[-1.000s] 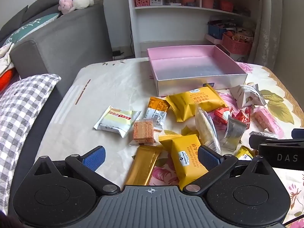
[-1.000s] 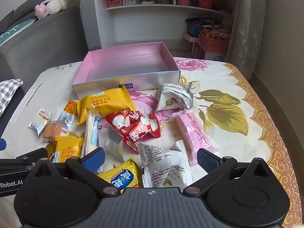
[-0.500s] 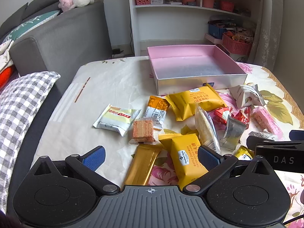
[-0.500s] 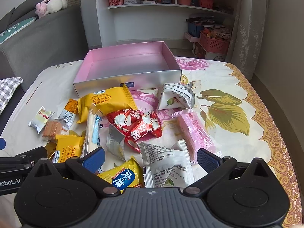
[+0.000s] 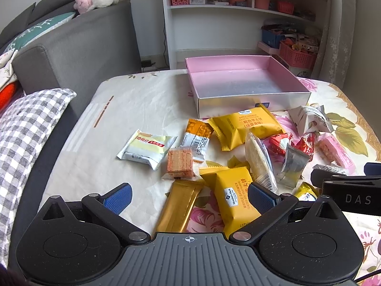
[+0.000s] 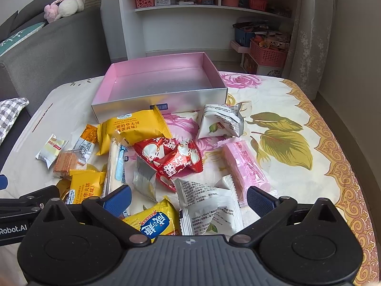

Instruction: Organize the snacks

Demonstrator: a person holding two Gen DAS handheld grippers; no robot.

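Both claws, left claw (image 5: pixel 189 194) and right claw (image 6: pixel 189 196), gape empty above scattered snacks; nothing sits in the pink box (image 6: pixel 162 100) yet, so picking one packet likely comes next.

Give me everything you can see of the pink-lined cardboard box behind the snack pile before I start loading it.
The shallow square cardboard box is silver outside and pink inside, lidless, with nothing visible in it. It sits flat on the floral tablecloth, behind the snacks. A small dark label marks its front wall. The large yellow waffle sandwich packet lies against that wall, partly covering the label. Both grippers are well short of it.
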